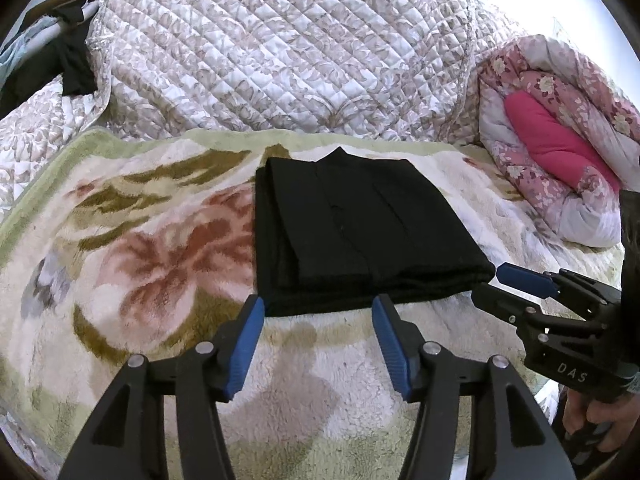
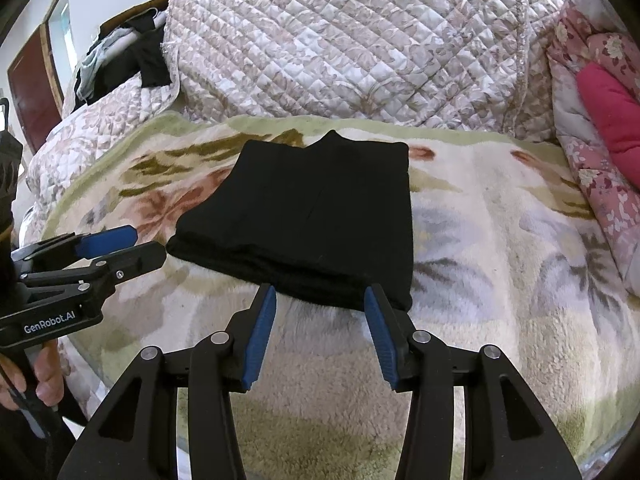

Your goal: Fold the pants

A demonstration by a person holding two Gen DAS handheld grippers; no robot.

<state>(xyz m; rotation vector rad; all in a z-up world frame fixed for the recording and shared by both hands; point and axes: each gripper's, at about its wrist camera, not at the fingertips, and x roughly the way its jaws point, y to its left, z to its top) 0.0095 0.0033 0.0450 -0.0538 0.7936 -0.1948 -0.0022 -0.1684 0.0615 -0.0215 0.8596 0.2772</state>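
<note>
Black pants (image 1: pixel 352 236) lie on a cream blanket (image 1: pixel 132 248) patterned with rust-pink flowers, olive leaves and a pale green border. The quilt (image 1: pixel 280 48) is white with a taupe leaf print in diamond stitching; the comforter (image 1: pixel 552 80) is pink floral with a solid magenta inner face. Both grippers, left (image 1: pixel 318 312) and right (image 2: pixel 320 300), are black with blue pads.

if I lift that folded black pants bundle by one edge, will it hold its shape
Probably not: the black pants are soft stacked layers and would likely sag and unfold. Seemingly light. The fuzzy floral blanket may drag on them if pushed.
</note>
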